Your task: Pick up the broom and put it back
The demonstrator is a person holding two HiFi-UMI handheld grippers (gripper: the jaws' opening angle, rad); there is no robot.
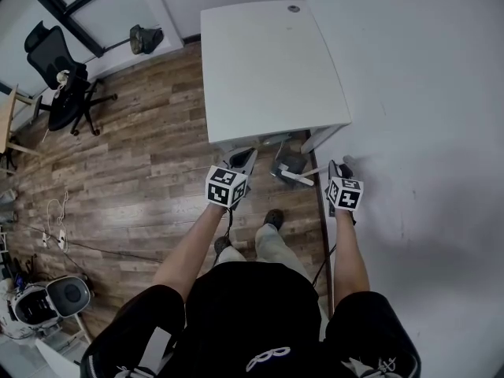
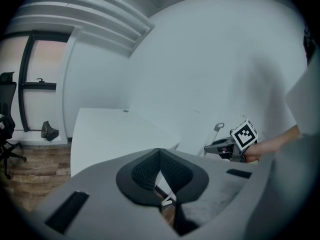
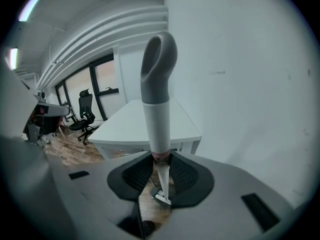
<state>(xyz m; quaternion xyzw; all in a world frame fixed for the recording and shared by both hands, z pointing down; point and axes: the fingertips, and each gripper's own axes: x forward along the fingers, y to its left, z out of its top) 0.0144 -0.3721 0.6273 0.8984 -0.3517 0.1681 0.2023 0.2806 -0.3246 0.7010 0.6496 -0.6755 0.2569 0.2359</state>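
Right now the person is standing at the near right corner of the white desk (image 1: 268, 61), close to the wall (image 1: 425, 93) on the right. The right gripper (image 3: 161, 159) is clamping its jaws on the white shaft of the broom (image 3: 159, 109), whose gray loop end is sticking up past the jaws. The broom's gray head is hanging low by the wooden floor (image 1: 142, 172), just under the desk's near edge. The left gripper (image 2: 160, 156) is hovering beside it with jaws pressed together, gripping nothing. An office chair (image 1: 67, 85) is sitting far left.
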